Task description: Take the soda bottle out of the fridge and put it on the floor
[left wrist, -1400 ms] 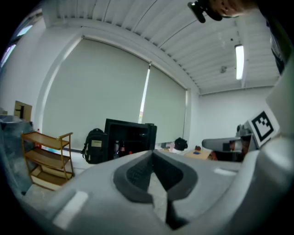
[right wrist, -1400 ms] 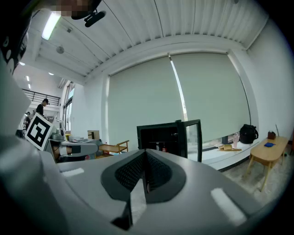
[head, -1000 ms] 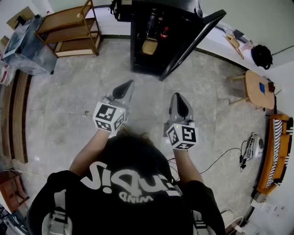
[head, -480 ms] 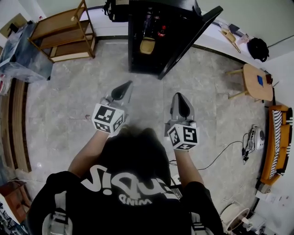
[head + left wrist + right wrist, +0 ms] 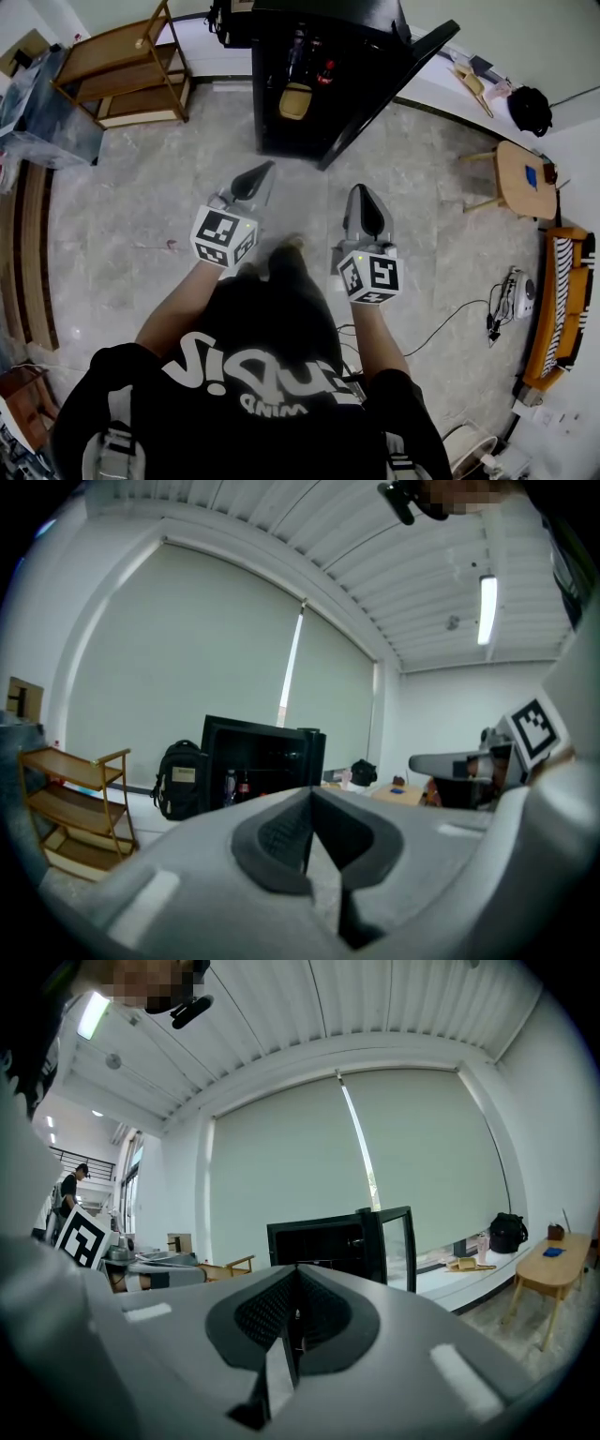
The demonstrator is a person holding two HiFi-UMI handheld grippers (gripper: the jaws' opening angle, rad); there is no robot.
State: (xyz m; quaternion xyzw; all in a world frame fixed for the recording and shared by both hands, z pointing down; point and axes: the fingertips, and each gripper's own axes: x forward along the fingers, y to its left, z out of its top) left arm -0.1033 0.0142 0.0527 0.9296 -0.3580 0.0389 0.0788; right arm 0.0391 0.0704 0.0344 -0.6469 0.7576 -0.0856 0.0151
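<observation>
Inside the boxy black fridge (image 5: pixel 361 37), door open, the red-labelled soda bottle (image 5: pixel 327 70) stands upright. Left gripper (image 5: pixel 262 171) and right gripper (image 5: pixel 361 194), grey, tapered, with ribbed pads, are closed on nothing, well apart from it.

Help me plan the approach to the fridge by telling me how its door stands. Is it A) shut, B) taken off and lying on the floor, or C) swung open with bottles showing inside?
C: in the head view the fridge has its door swung open to the right, and bottles show inside.
</observation>
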